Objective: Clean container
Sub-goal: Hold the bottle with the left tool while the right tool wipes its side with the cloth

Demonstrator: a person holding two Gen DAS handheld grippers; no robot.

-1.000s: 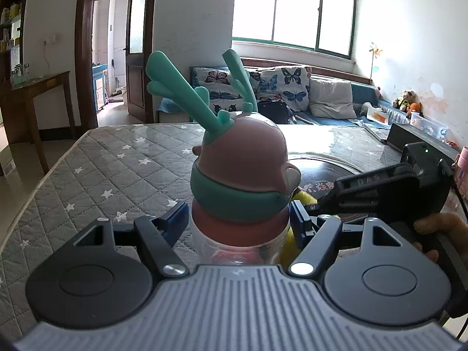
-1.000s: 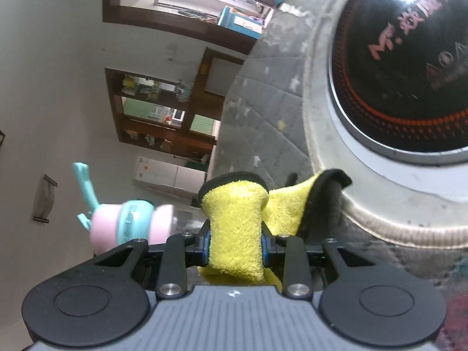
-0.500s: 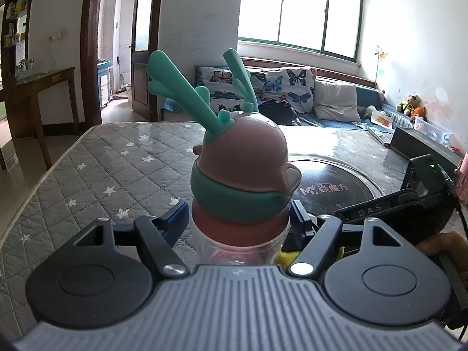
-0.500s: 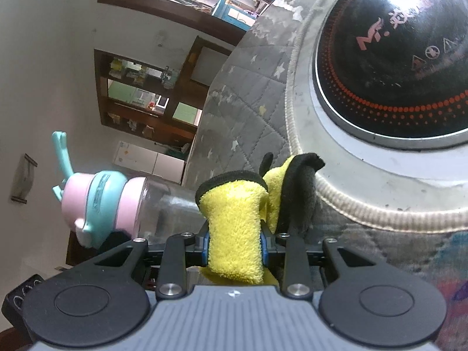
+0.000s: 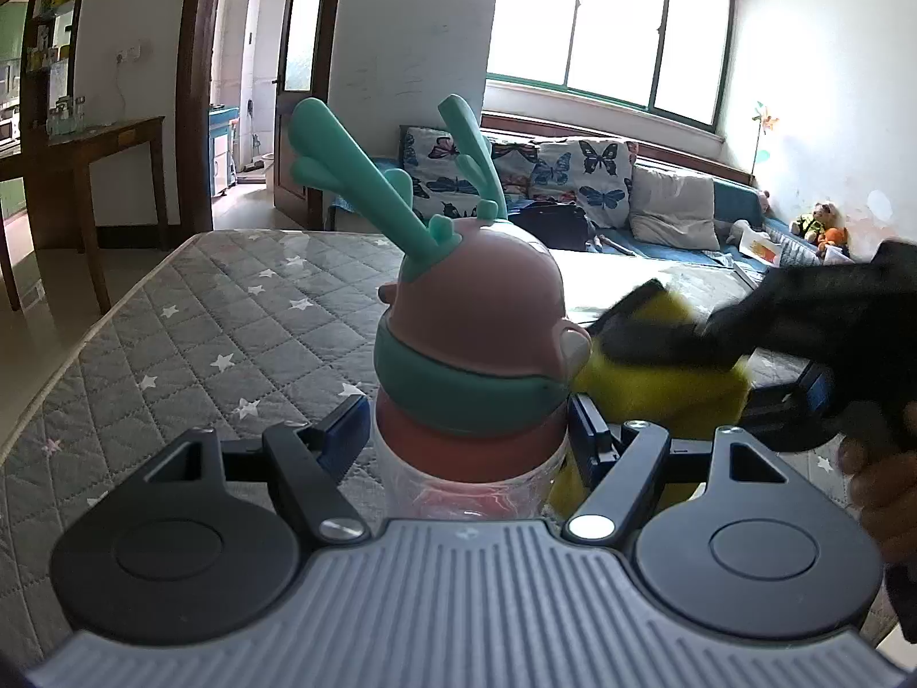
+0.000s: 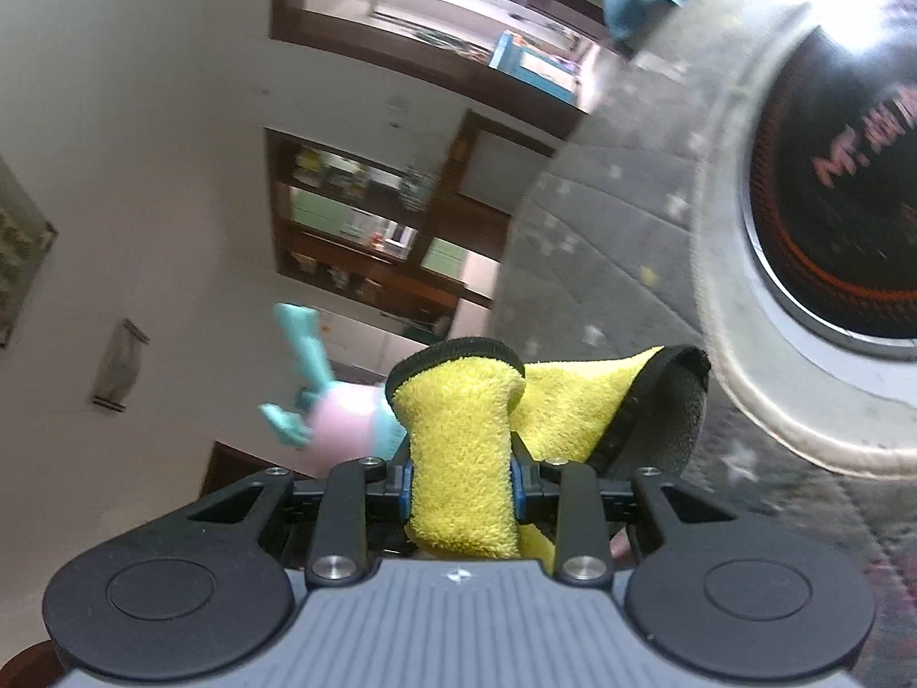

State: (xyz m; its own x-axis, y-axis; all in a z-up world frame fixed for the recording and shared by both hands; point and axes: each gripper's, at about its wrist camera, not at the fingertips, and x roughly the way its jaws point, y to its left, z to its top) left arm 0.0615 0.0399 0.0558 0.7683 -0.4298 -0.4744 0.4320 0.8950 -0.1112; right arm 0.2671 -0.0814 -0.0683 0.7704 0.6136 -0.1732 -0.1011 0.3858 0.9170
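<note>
The left tool (image 5: 467,438) pinches the clear body of the bottle (image 5: 475,344) just under its pink, antlered lid, holding it upright over the quilted tabletop (image 5: 229,332) so its sides stay exposed for wiping. The right tool (image 6: 461,487) is pressed tight on a folded yellow cloth (image 6: 458,447). Compared with a second ago, the cloth has risen from beside the bottle's base to its teal collar.

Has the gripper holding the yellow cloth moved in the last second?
Yes. The right gripper with the yellow cloth has risen beside the bottle, from near its clear base up to the teal band.
</note>
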